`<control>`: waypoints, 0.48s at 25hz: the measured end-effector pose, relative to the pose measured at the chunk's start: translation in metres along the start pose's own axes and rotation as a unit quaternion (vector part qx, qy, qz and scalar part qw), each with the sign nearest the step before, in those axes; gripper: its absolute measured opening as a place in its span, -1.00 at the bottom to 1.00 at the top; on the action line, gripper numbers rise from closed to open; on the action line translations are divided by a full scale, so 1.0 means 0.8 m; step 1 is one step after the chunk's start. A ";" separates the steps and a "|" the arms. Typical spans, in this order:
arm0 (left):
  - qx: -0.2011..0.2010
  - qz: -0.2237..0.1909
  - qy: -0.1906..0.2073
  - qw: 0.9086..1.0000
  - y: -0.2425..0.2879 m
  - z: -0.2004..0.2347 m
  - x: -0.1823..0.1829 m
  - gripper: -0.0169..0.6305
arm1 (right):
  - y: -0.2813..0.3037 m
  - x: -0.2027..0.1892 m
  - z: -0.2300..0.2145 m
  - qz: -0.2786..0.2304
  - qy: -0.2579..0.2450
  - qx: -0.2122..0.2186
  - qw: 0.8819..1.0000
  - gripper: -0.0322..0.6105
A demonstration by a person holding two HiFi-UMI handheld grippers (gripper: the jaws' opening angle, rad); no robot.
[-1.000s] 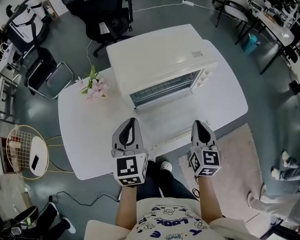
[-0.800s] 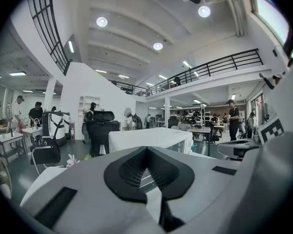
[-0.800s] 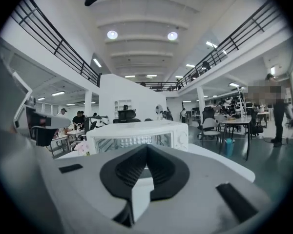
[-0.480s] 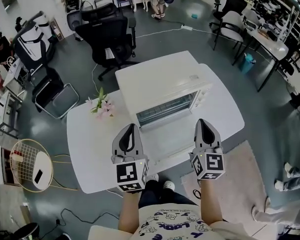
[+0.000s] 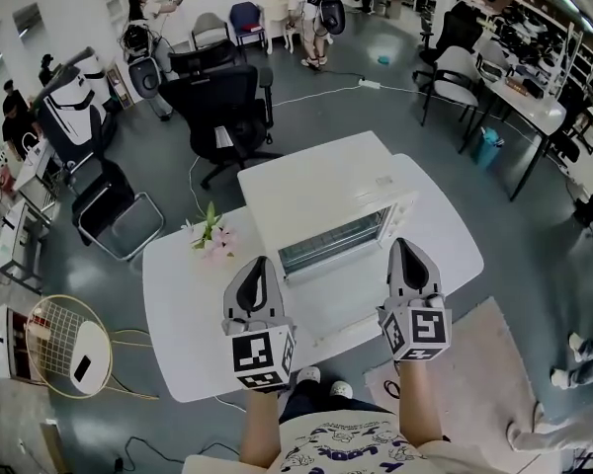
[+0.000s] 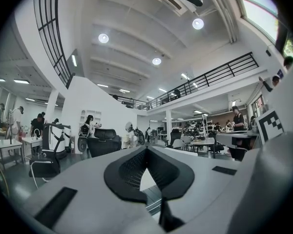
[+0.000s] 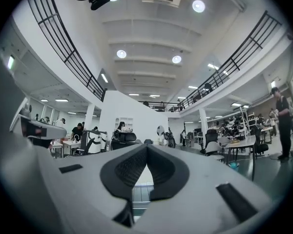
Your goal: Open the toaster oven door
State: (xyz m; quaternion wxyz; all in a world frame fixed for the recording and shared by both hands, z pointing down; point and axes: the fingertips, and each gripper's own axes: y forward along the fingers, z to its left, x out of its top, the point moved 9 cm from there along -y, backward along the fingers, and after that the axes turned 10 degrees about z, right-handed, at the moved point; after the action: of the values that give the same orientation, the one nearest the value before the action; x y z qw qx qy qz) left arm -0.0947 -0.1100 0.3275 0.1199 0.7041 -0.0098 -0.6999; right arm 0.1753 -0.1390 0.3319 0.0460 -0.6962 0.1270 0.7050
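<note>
White oven (image 5: 321, 181) sits mid-table (image 5: 183, 304), its glass door (image 5: 333, 242) facing the person and, as far as I can judge, not yet opened. Both claws have come up over the last second! The left gripper (image 5: 258, 265) and right gripper (image 5: 403, 247) now hang level just before the oven's front, one toward each end of the door and apart from it. Each has its jaws pressed together on nothing, plain in both gripper views. So this looks like the approach: nothing grips the door yet, and a claw must spread first. Flowers (image 5: 214, 240) stand left of the oven.
</note>
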 end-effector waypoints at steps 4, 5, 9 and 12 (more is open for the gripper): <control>0.002 -0.007 -0.002 1.000 -0.003 0.004 0.005 -0.94 | -0.002 0.010 0.004 -0.010 0.003 0.001 1.000 -0.91; 0.001 -0.009 -0.002 1.000 -0.003 0.005 0.008 -0.94 | -0.003 0.014 0.004 -0.013 0.004 0.001 1.000 -0.91; -0.002 -0.013 0.000 1.000 -0.003 0.005 0.016 -0.94 | -0.003 0.024 0.007 -0.018 0.005 0.002 1.000 -0.91; -0.002 -0.013 0.001 1.000 -0.002 0.005 0.015 -0.94 | -0.001 0.022 0.007 -0.019 0.006 0.003 1.000 -0.91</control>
State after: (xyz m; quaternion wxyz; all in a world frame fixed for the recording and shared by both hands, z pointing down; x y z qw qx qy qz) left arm -0.0989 -0.1112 0.3155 0.1123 0.7047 0.0010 -0.7005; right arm 0.1697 -0.1389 0.3142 0.0610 -0.7028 0.1161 0.6992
